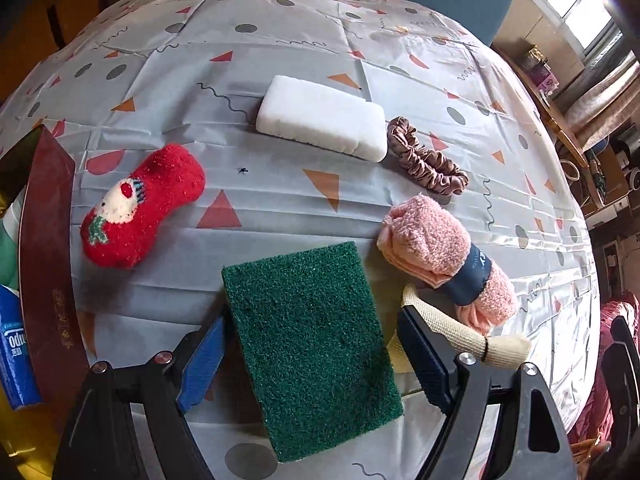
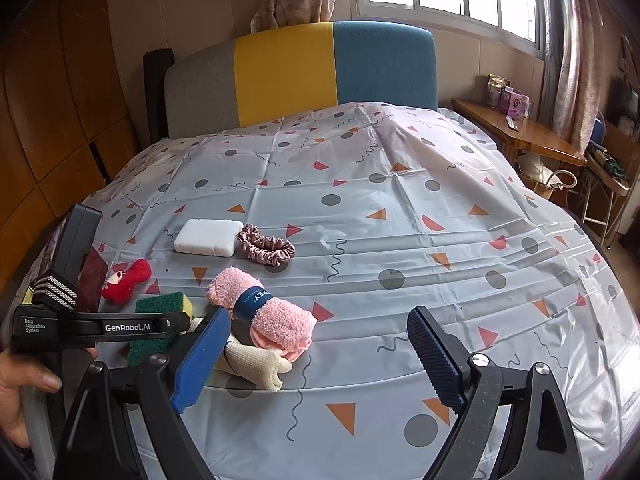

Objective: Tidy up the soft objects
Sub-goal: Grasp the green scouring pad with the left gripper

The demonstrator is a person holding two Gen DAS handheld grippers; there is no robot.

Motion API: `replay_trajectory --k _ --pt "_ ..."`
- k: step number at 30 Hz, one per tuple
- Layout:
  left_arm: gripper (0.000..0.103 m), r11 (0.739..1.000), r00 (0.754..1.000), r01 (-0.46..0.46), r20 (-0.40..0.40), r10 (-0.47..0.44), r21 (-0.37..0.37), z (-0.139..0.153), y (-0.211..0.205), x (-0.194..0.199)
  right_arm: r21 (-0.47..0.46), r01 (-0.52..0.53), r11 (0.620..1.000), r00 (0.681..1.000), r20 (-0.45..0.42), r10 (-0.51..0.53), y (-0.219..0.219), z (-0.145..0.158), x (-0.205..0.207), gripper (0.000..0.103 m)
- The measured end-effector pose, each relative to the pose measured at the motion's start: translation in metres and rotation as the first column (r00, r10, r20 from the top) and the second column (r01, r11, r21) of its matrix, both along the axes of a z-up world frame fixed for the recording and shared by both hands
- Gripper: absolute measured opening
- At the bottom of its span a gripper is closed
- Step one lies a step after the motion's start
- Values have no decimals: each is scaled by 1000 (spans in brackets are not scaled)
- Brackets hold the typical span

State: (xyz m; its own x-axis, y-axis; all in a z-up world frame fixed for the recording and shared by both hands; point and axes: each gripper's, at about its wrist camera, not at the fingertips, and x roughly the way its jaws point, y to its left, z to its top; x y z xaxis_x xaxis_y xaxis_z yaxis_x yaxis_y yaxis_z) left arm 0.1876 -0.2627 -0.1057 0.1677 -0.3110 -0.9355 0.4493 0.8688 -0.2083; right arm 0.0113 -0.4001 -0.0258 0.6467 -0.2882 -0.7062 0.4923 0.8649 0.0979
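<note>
Blue-padded jaws of the left gripper [image 1: 310,356] stand spread on either side of the green scouring sponge [image 1: 312,344], which lies flat on the cloth between them; the pads do not press on it, so it is straddled, not gripped. From the right wrist view this sponge shows a yellow foam layer under the green. The right gripper [image 2: 320,356] hangs with its jaws wide apart and nothing between them, over bare cloth just beside the pink rolled towel [image 2: 266,318] with its dark blue band.

Judging by the layout, little of the sorting looks done. All the soft things lie loose on the surface: the red knitted sock [image 1: 140,206] left of the sponge, the white foam block [image 1: 324,118] farther off, the satin scrunchie [image 1: 426,158] touching or just beside that block, the pink towel to the right, and a cream knitted piece [image 1: 460,328] tucked against the towel's near end. At the left edge stands a dark red box [image 1: 50,248]; it may be the place for them, though I cannot tell. A blue packet [image 1: 14,356] sits beside it.

Underneath lies a shiny grey sheet [image 2: 400,240] printed with triangles, dots and squiggles, creased in folds, spread over a bed. Behind it rises a headboard [image 2: 300,72] in grey, yellow and blue; a wooden side table [image 2: 520,136], curtains and a bright window are on the right.
</note>
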Motion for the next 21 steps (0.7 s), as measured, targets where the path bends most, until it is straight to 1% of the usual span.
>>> replay_trajectory --k 1,2,3,4,6,9,11,14,16,17,19,21 --pt "83 1000 1000 3 3 -3 17 -5 1 -3 5 -1 1000 1000 -3 1 -1 -1 0 91" --pt "79 999 999 18 43 -20 37 -6 2 -9 9 -2 1000 1000 -2 2 -1 -2 0 91" --pt "77 998 996 45 78 -48 44 -5 3 -16 10 -2 1000 1000 -2 2 -1 -2 0 91" --pt "76 997 994 57 86 -61 47 -5 5 -21 10 -3 1000 1000 -1 3 -1 -2 0 91" --pt "72 998 994 52 93 -55 33 -3 14 -29 11 -4 1000 1000 -2 4 -1 -2 0 91" --pt "70 998 992 52 115 -55 29 1 26 -40 10 -12 1000 1000 -7 12 2 -4 1 91" --pt "70 998 989 66 130 -67 12 6 34 -51 7 -18 1000 1000 -12 18 4 -5 2 90" --pt "70 996 980 88 180 -84 -11 20 41 -69 23 -33 999 999 -13 33 5 -9 4 90" --pt "70 994 972 109 212 -100 -30 34 51 -80 43 -56 997 998 -6 57 8 -12 6 90" --pt "70 992 969 118 224 -106 -42 38 47 -83 59 -72 996 997 -2 72 9 -14 7 90" --pt "70 989 958 138 262 -119 -57 51 59 -92 88 -112 990 994 0 113 15 -17 12 90" --pt "70 987 950 144 288 -117 -71 64 74 -98 96 -156 983 988 -4 157 24 -18 19 90"
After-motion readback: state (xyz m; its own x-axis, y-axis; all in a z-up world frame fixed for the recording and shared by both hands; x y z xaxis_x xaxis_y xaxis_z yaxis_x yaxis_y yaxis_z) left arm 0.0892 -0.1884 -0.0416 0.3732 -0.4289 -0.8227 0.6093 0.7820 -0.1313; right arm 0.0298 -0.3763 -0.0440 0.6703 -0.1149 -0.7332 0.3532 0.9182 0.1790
